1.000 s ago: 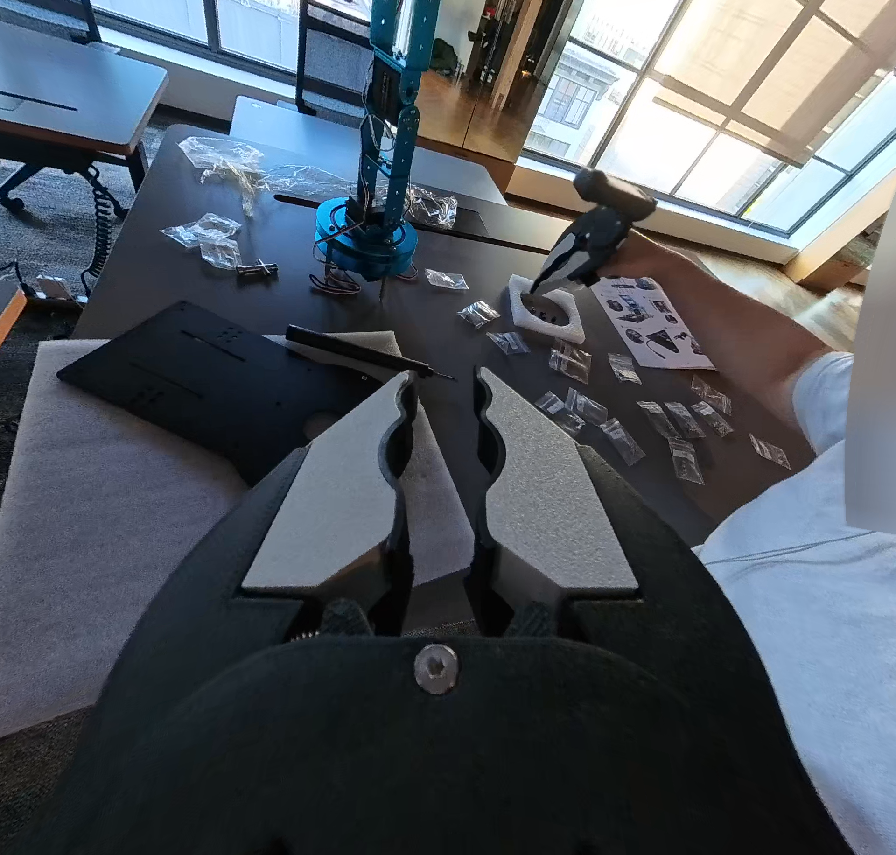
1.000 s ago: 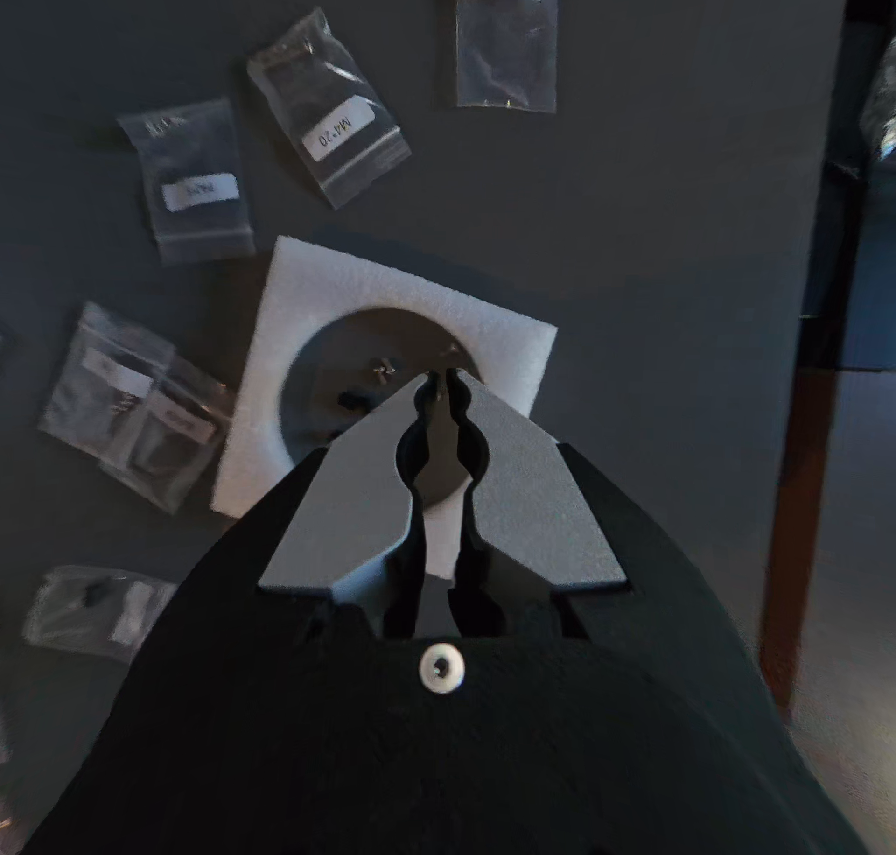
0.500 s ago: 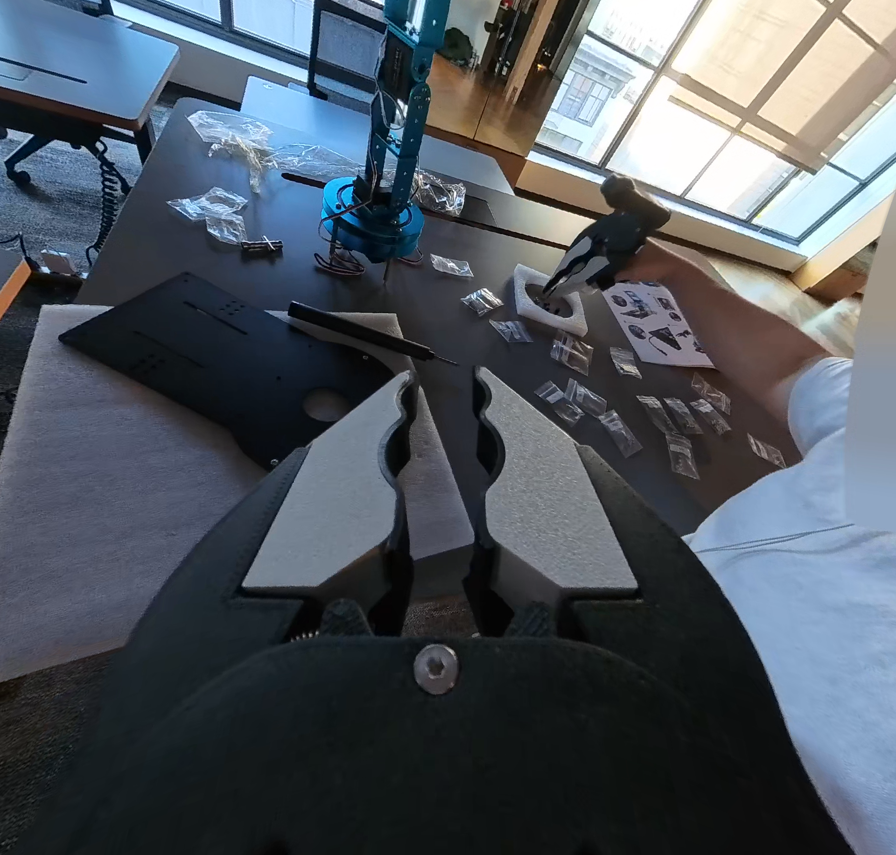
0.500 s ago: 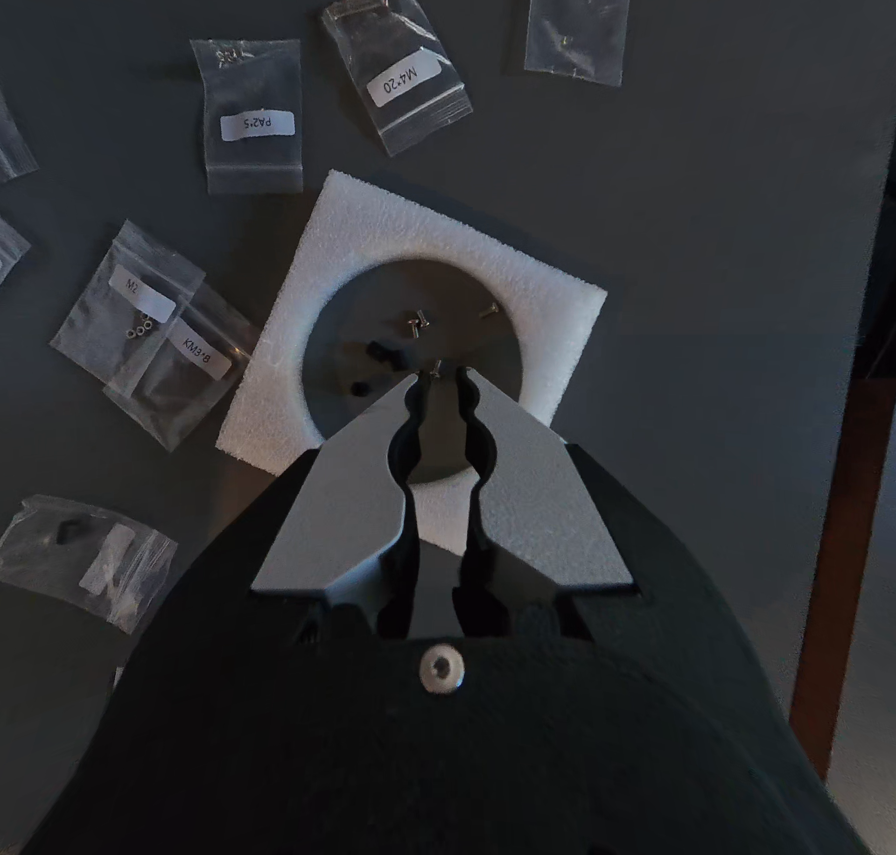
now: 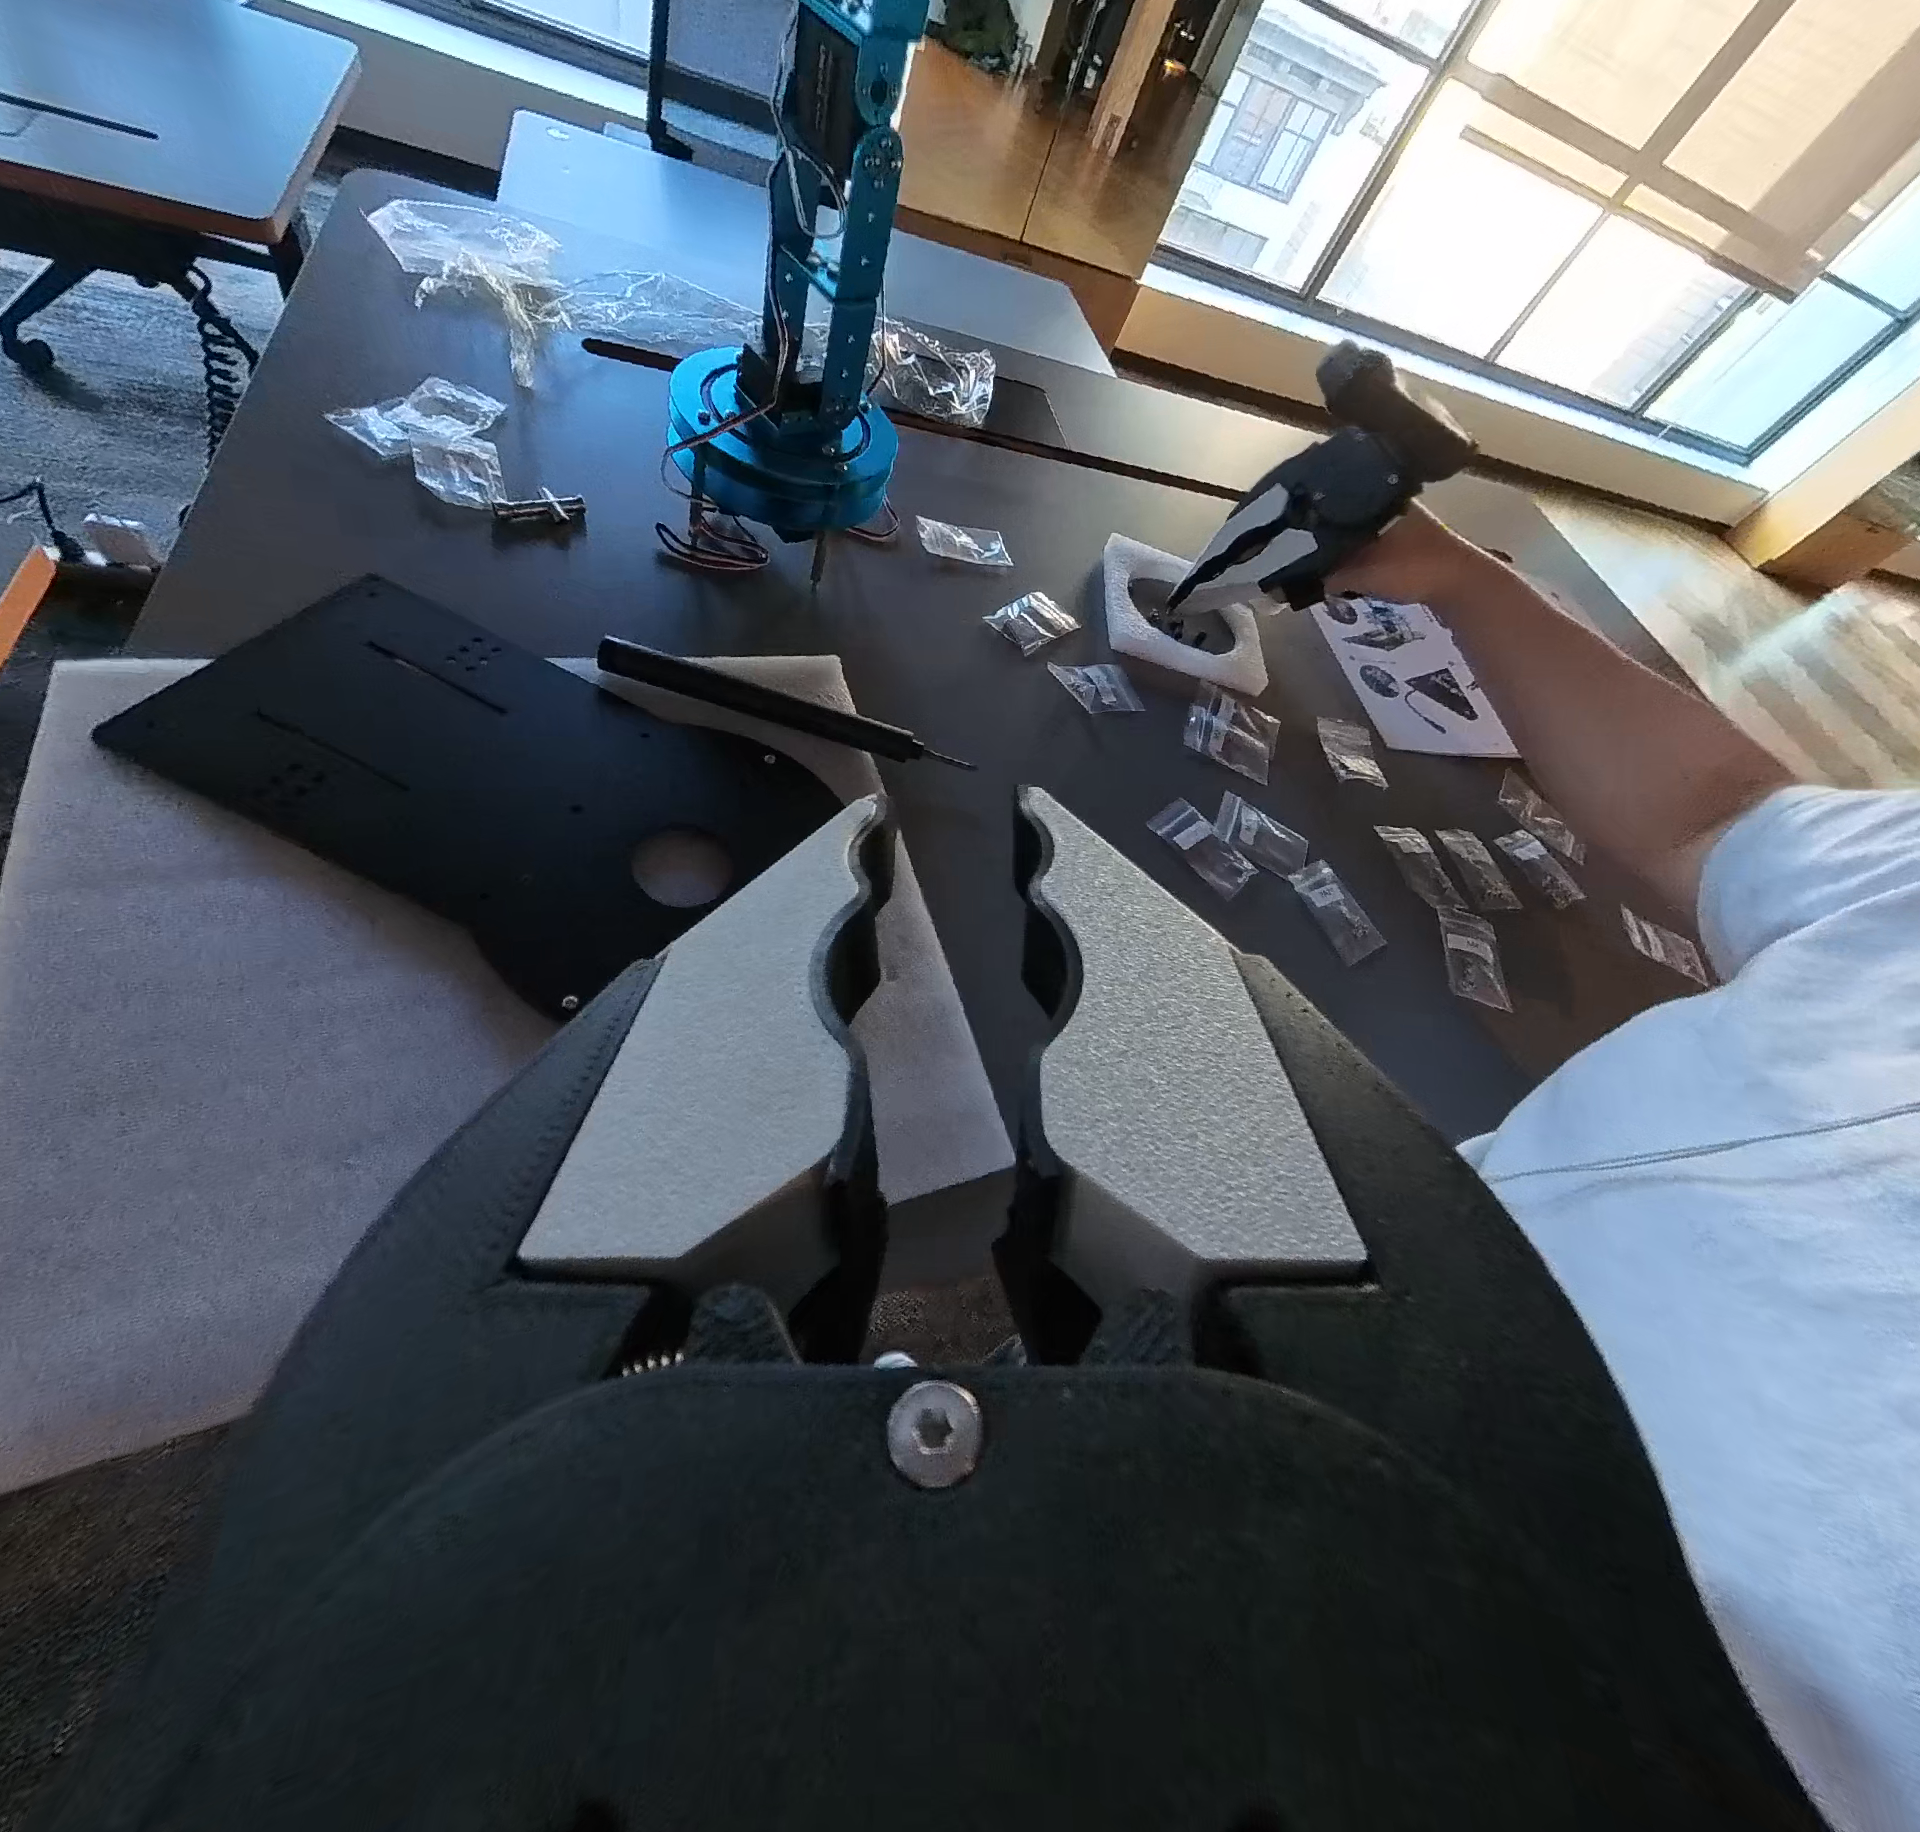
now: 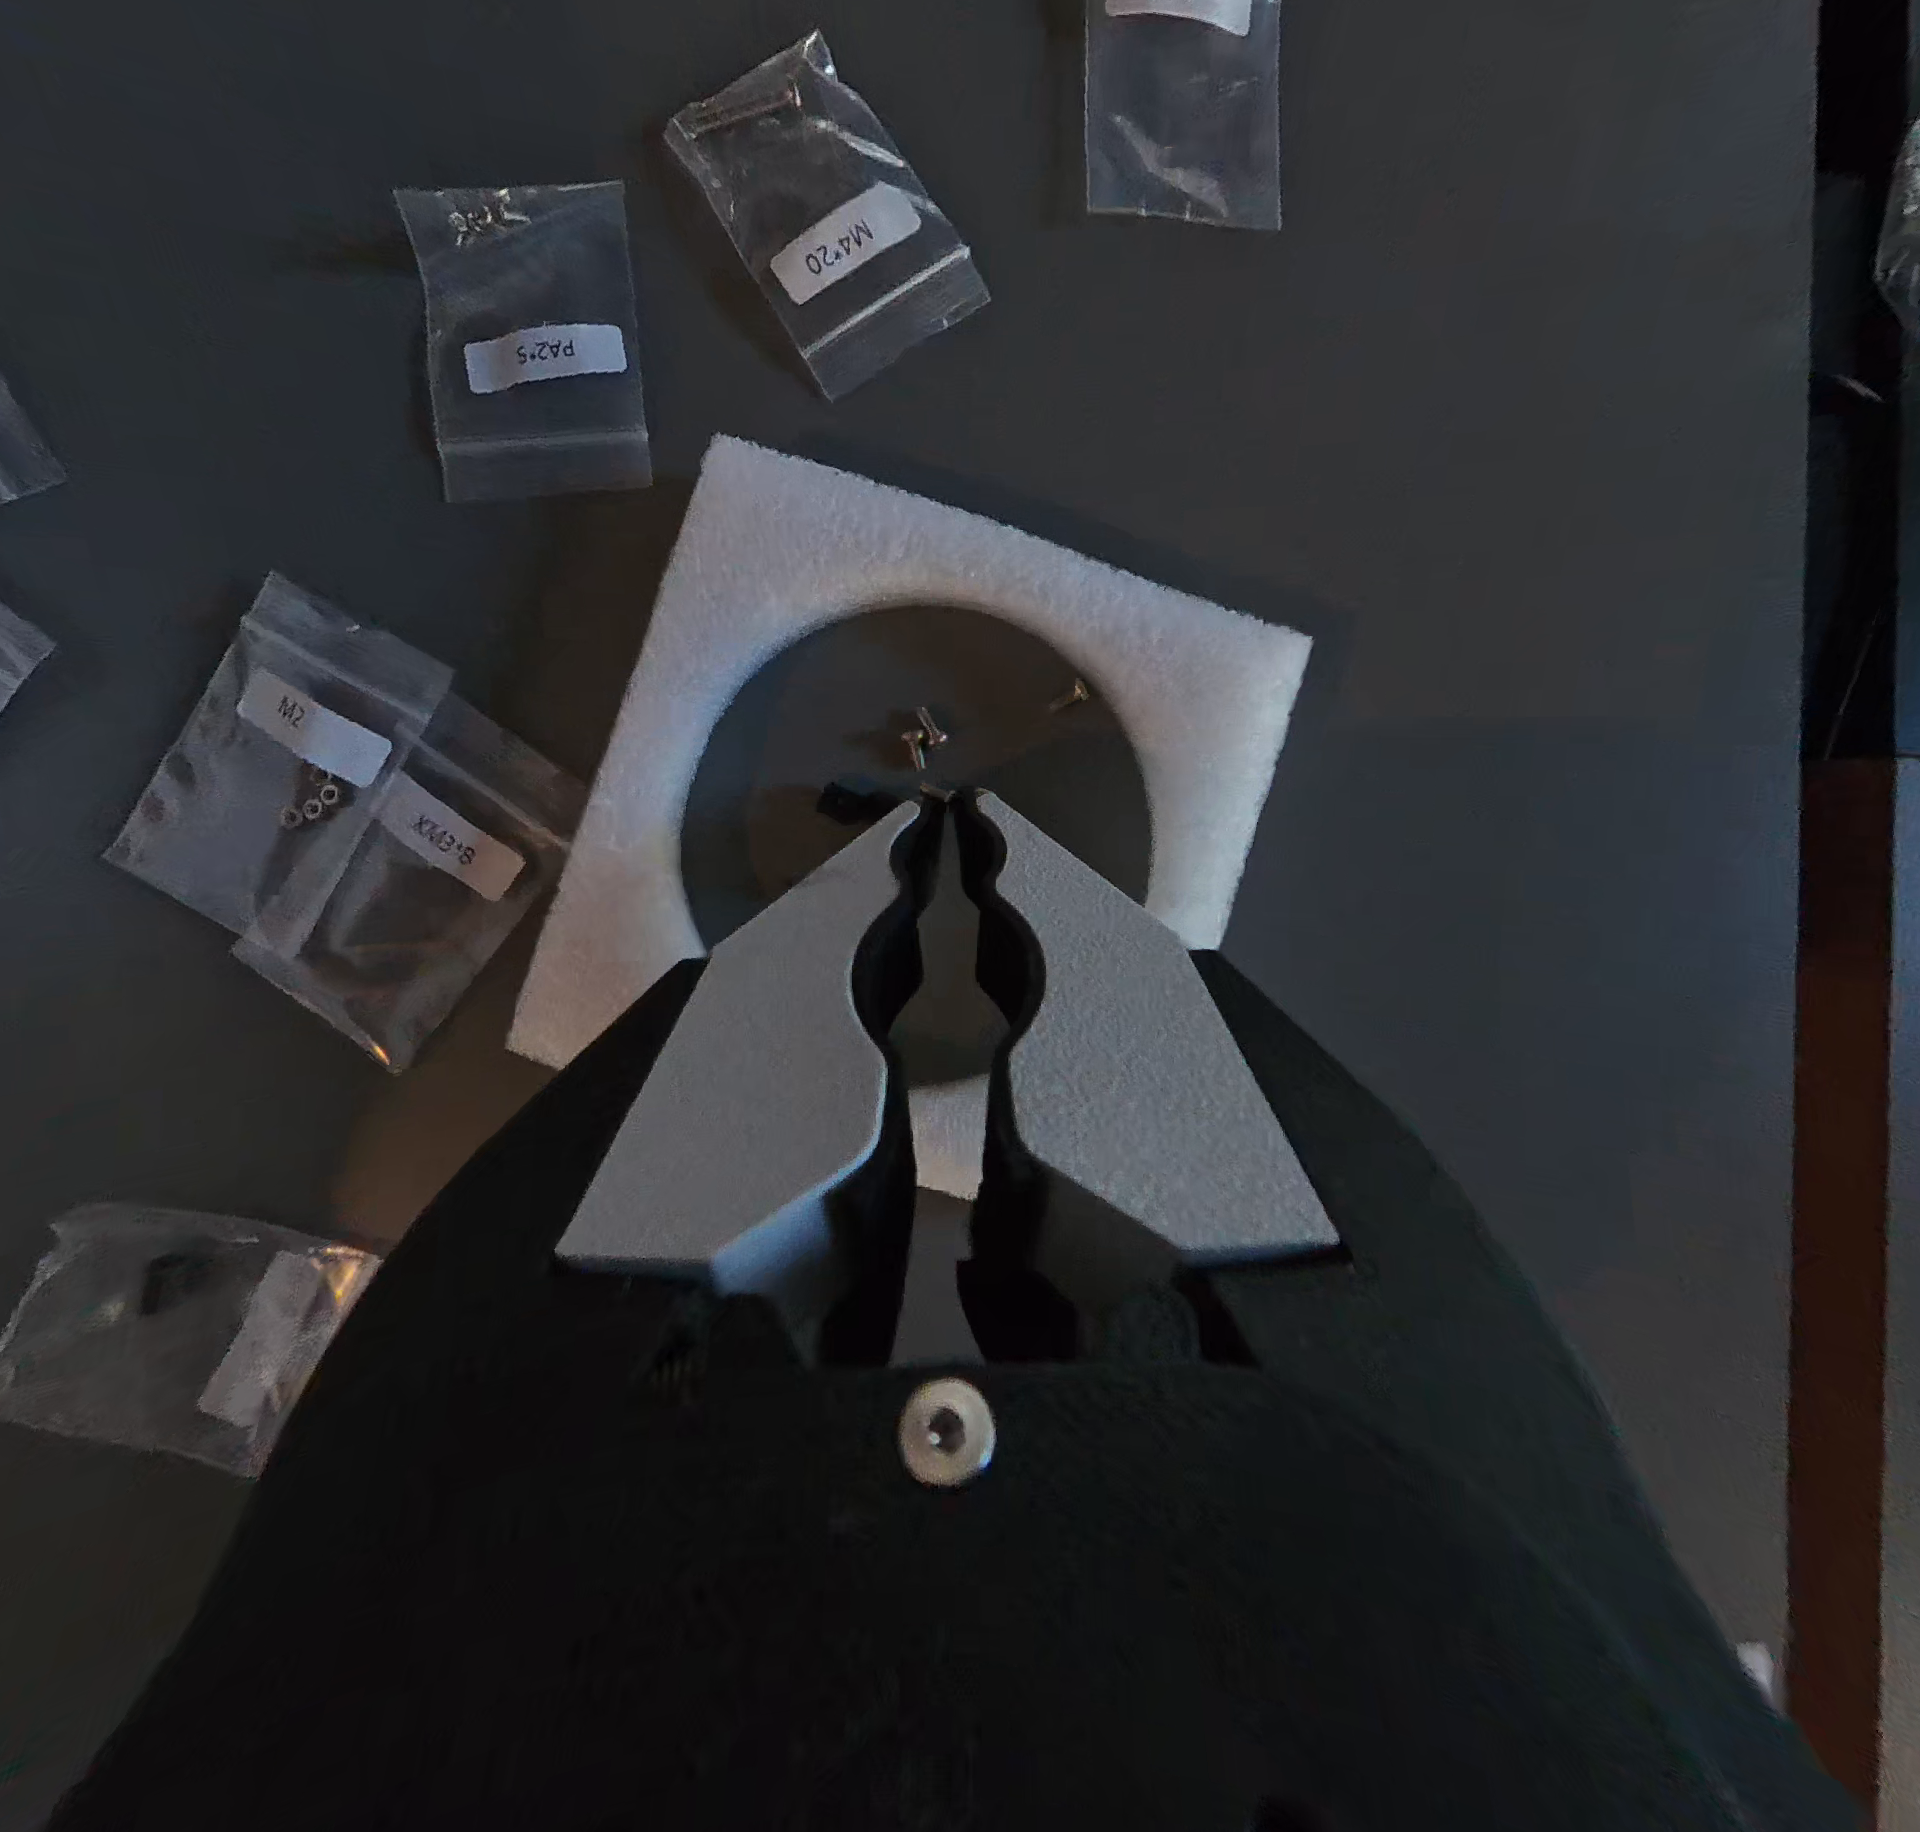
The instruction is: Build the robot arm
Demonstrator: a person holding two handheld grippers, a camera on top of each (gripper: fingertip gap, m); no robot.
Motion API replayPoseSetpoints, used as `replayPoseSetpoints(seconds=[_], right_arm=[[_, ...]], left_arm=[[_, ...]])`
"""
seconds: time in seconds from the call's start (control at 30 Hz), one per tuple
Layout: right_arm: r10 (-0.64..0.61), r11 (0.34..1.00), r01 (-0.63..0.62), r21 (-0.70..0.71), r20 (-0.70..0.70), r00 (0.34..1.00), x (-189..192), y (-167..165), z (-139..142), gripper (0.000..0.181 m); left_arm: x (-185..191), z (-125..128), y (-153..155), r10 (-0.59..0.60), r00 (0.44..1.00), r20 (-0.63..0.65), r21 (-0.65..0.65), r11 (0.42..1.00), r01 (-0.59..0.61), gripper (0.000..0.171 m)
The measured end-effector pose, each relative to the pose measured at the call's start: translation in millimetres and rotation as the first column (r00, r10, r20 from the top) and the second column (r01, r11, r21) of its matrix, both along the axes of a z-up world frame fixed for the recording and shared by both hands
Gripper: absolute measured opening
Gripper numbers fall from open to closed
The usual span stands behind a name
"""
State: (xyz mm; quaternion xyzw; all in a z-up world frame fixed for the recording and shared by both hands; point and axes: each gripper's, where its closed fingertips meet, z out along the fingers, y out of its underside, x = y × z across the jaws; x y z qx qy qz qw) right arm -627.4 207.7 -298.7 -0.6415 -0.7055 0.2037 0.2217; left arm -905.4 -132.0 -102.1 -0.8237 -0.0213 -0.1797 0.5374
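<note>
My right gripper point(image 6: 940, 800) points down into the round hole of a white foam square point(image 6: 935, 556) on the dark table. Its tips are pinched on a small silver screw point(image 6: 934, 794). Two more loose screws point(image 6: 920, 728) and a small black part point(image 6: 842, 800) lie in the hole. The right gripper also shows in the left wrist view point(image 5: 1174, 603), at the foam square point(image 5: 1127, 577). My left gripper point(image 5: 951, 816) is open and empty. It hovers above a grey foam mat point(image 5: 208, 1055), near a black metal plate point(image 5: 416, 774) and a black screwdriver point(image 5: 769, 707).
Several small labelled plastic bags point(image 6: 821, 213) lie around the foam square, and more are on the table point(image 5: 1340, 909). A blue robot arm on a round base point(image 5: 790, 442) stands at the back. A printed sheet point(image 5: 1423, 681) lies under the person's forearm. The table edge point(image 6: 1813, 535) is to the right. Some 50 cm of space lies between my two pairs of fingers. The black screwdriver point(image 5: 769, 707) lies around 25 cm away from my left fingertips.
The right gripper's tips have closed on a screw in the foam hole, and it has pulled back a little. The left gripper stays open and has drifted slightly.
</note>
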Motion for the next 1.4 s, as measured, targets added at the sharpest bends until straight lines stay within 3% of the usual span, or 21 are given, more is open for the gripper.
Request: replayPoseSetpoints(seconds=[0.43, 0.6, 0.83, 1.1, 1.23, 1.4], right_arm=[[-0.086, 0.960, 0.088, 0.265, -0.021, 0.996, -15, -20, 65, 0.001], [-0.018, 0.947, 0.041, 0.319, -0.072, 0.997, -37, -51, 93, 0.000], [0.144, 0.956, -0.091, 0.280, -0.174, 0.974, -92, -115, 119, 0.000], [0.305, 0.942, -0.251, 0.224, -0.255, 0.918, -185, -197, 122, 0.000], [0.361, 0.928, -0.315, 0.201, -0.269, 0.893, -241, -237, 109, 0.000], [0.408, 0.901, -0.346, 0.262, -0.235, 0.882, -304, -272, 79, 0.000]], left_arm=[[25, 15, 39, -0.114, 0.993, -0.007, -0.012, 0.993, 0.114, 0.022], [26, 10, 44, -0.136, 0.990, 0.023, -0.019, 0.990, 0.137, 0.022], [13, 3, 38, -0.138, 0.988, 0.064, -0.009, 0.990, 0.139, 0.022], [-33, -41, 19, -0.073, 0.988, 0.137, -0.040, 0.996, 0.079, 0.022], [-67, -82, 6, -0.029, 0.996, 0.087, -0.126, 0.991, 0.040, 0.023], [-99, -109, -1, -0.072, 0.995, 0.067, -0.142, 0.987, 0.081, 0.022]])
